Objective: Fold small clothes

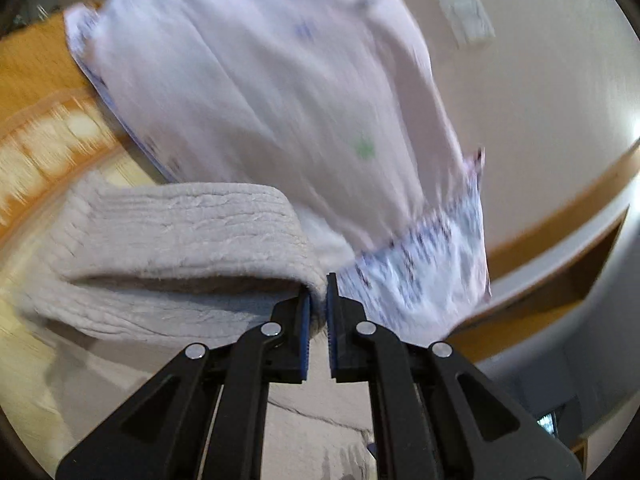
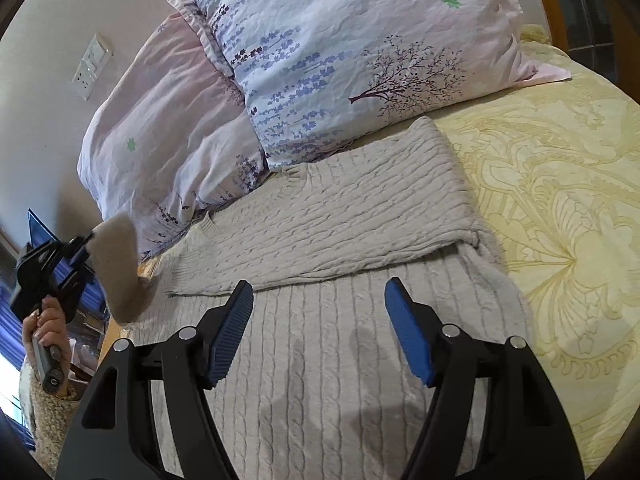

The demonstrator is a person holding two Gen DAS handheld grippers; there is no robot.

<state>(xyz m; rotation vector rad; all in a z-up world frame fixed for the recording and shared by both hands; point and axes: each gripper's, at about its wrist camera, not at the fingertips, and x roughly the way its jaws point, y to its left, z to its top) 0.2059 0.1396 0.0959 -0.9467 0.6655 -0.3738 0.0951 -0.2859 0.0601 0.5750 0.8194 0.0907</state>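
Note:
A beige cable-knit sweater (image 2: 340, 320) lies spread on the bed, one sleeve (image 2: 340, 216) folded across its body. My left gripper (image 1: 319, 300) is shut on the cuff of the other sleeve (image 1: 180, 248), which hangs lifted off the bed. In the right wrist view that left gripper (image 2: 86, 246) shows at the far left, held by a hand (image 2: 46, 326), with the raised sleeve (image 2: 120, 268) blurred beside it. My right gripper (image 2: 320, 320) hovers open just above the sweater's body, nothing between its blue pads (image 2: 230, 334).
Two lilac floral pillows (image 2: 340, 60) lean against the wall at the head of the bed. A pale yellow patterned bedspread (image 2: 560, 220) covers the mattress to the right. A wooden bed frame (image 1: 36, 68) and a wall switch plate (image 2: 92, 66) are in view.

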